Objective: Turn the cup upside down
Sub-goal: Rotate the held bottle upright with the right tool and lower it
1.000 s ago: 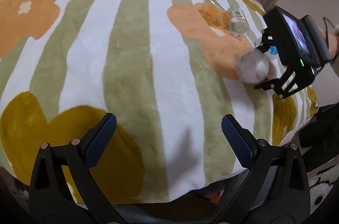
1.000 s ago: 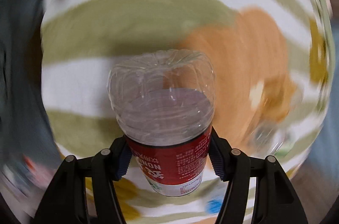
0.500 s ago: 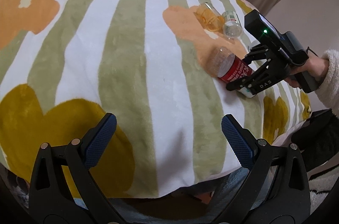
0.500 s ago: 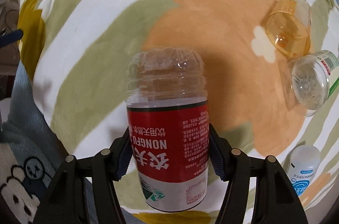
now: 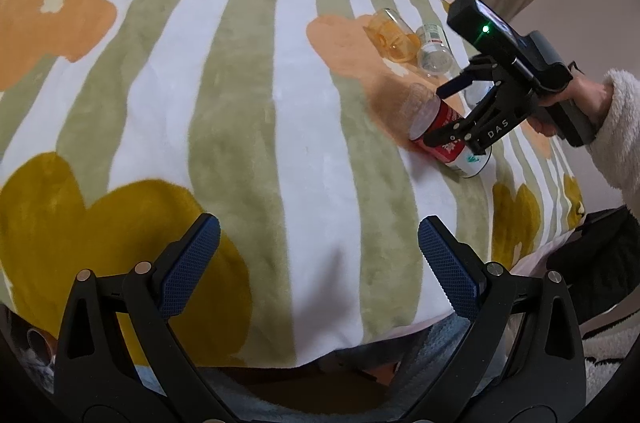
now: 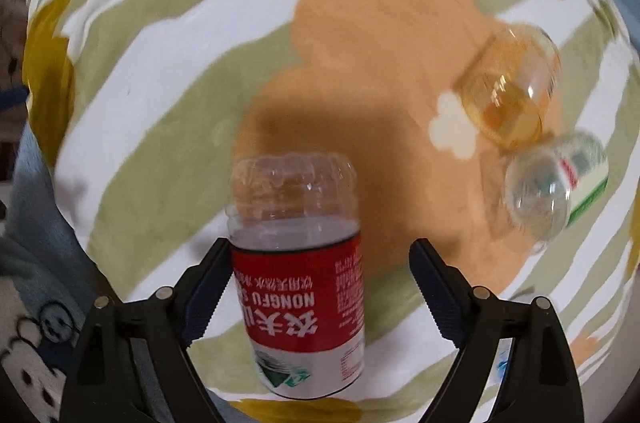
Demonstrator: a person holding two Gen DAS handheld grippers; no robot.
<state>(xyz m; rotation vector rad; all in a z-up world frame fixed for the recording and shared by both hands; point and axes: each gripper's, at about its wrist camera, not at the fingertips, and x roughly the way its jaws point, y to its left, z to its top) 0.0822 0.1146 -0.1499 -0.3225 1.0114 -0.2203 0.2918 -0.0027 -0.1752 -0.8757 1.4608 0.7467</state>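
Since 0.5 s ago the right gripper (image 6: 320, 263) has spread its jaws; a clear gap now shows on the right side of the cup (image 6: 298, 283), the left finger (image 6: 208, 283) near or touching it. Cup (cut bottle, red label inverted) stands base-up on the blanket (image 6: 160, 127), between the fingers. Left gripper (image 5: 318, 247) wide open, empty, well apart.

Right gripper (image 6: 320, 263) spread, red-label cup (image 6: 300, 287) between the fingers, gap on its right side. Ahead-right: amber cup (image 6: 508, 95) and clear cup (image 6: 548, 191) block. Ahead-left blanket (image 6: 160, 103) bare.
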